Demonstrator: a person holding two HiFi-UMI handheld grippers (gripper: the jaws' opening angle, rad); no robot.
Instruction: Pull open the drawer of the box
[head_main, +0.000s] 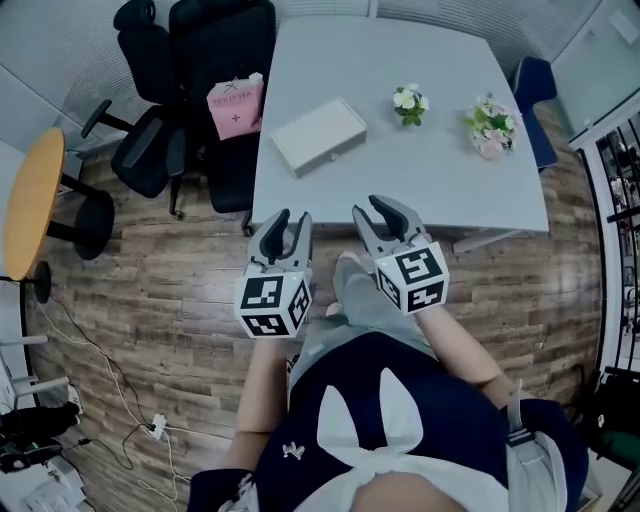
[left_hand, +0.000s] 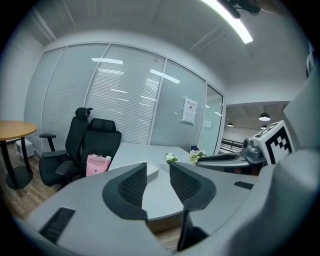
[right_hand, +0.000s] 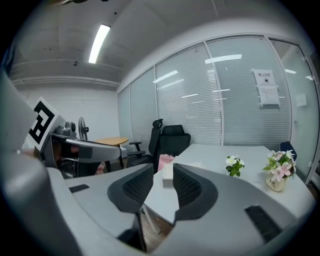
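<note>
Your left gripper (head_main: 288, 222): jaws apart, nothing between them, held over wood floor (head_main: 150, 290), just short of table (head_main: 420, 190) near edge. Your right gripper (head_main: 385, 213): jaws apart too, empty, beside left one. Box (head_main: 319, 135) lies on table's left half, looks shut, well apart from both grippers. White flowers (head_main: 409, 103) and pink flowers (head_main: 491, 128) stand right of box. Pink bag (head_main: 236, 105) sits on black chair (head_main: 222, 60) at table's left side.
</note>
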